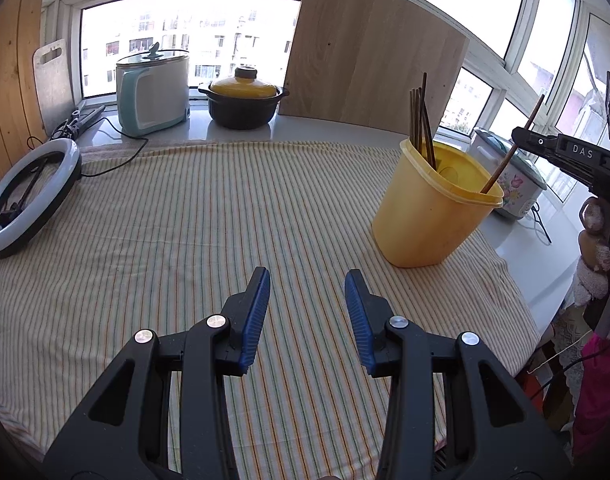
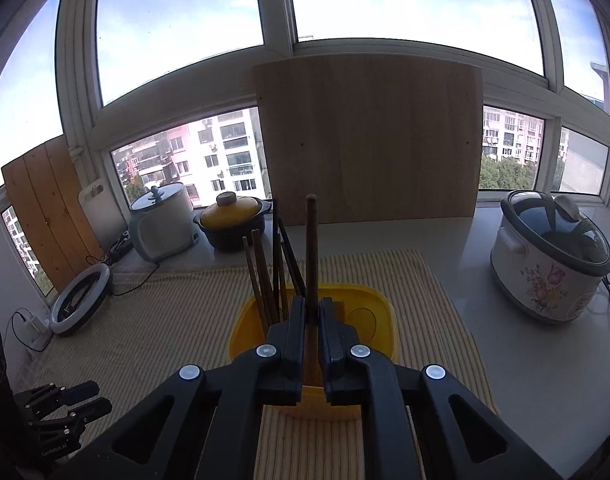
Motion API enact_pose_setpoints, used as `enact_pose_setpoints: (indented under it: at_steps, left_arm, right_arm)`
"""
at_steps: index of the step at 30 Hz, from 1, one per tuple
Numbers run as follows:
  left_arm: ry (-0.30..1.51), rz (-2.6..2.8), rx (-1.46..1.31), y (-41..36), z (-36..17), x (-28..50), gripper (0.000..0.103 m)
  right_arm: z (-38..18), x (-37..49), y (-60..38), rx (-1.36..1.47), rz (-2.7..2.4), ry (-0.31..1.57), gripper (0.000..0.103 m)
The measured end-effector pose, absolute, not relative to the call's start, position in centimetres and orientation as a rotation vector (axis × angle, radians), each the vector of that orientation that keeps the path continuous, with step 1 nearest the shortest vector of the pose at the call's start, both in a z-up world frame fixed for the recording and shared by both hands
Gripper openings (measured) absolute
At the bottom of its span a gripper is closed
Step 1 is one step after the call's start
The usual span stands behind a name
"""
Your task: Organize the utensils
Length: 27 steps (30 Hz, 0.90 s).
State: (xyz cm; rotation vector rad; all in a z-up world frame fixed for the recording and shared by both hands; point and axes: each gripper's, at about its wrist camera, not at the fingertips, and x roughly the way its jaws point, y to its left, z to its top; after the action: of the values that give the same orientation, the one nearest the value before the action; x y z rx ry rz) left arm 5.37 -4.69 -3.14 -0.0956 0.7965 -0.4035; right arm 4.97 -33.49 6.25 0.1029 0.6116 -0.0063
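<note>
Striped cloth (image 1: 185, 240) covers the table, where a yellow tub (image 1: 433, 216) at far right holds chopsticks (image 1: 421, 120). Over it the right claw (image 2: 312, 312) pinches one chopstick (image 2: 311, 240), tip inside the tub. Nearer, the left claw (image 1: 307, 280) hangs open and empty above the cloth.

The letters "DAS" stand in white on the black body of the right gripper (image 1: 523, 138), seen from the left wrist. In the right wrist view, small pale lettering on the left gripper (image 2: 91, 400), low at the left, seems to read "GenRobot.AI", though it is faint.
</note>
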Motion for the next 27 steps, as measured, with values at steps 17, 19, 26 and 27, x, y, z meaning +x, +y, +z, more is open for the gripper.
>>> enact_pose_setpoints:
  at_steps: [17,19,26,27]
  left_arm:
    - [0.581,-0.410,-0.030,-6.3,2.0,2.9,0.062]
    - [0.549,-0.414,-0.019,-6.4,2.7,2.4,0.068]
    - [0.423,-0.395,0.005,-6.6,5.0,0.7,0.099]
    - [0.408,-0.391,0.007,-6.6,5.2,0.6,0.101]
  right_arm:
    - [6.0,0.6,-32.6,0.074,-0.084,0.566,0.046]
    - [6.1,0.0,-32.2,0.061,-0.099,0.551,0.058]
    - [6.5,-1.5,-31.1,0.037,-0.130,0.498,0.092]
    - [6.5,-1.7,-31.0,0.032,-0.136,0.491,0.093]
